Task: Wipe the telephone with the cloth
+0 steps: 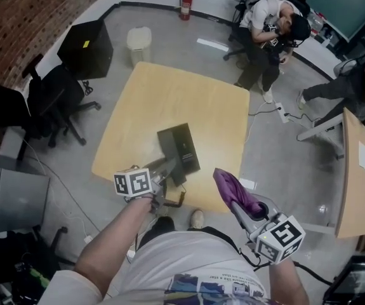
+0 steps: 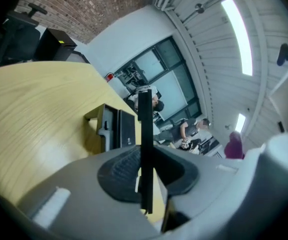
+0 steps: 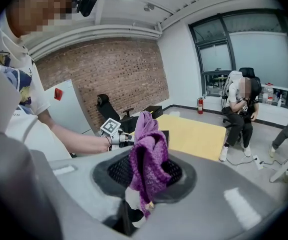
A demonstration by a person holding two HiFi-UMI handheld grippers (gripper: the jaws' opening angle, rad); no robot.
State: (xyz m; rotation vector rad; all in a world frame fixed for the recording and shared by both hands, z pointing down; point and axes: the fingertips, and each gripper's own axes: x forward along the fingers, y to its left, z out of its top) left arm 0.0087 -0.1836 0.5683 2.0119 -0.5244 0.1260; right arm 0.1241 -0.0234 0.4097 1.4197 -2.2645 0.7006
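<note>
- Right gripper (image 1: 236,207), nearest me, clamps the purple cloth (image 1: 232,186).
- Left gripper (image 1: 164,172) pinches a thin black bar (image 2: 145,134).
- Telephone (image 1: 181,146) lies left of the cloth, nearer my left gripper.

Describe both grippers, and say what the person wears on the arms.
The left gripper and right gripper are grey moulded shells, with dark textured pads on the jaws. Each carries a white cube with black square markers. The person wears a white short-sleeved T-shirt with a colourful print.
</note>
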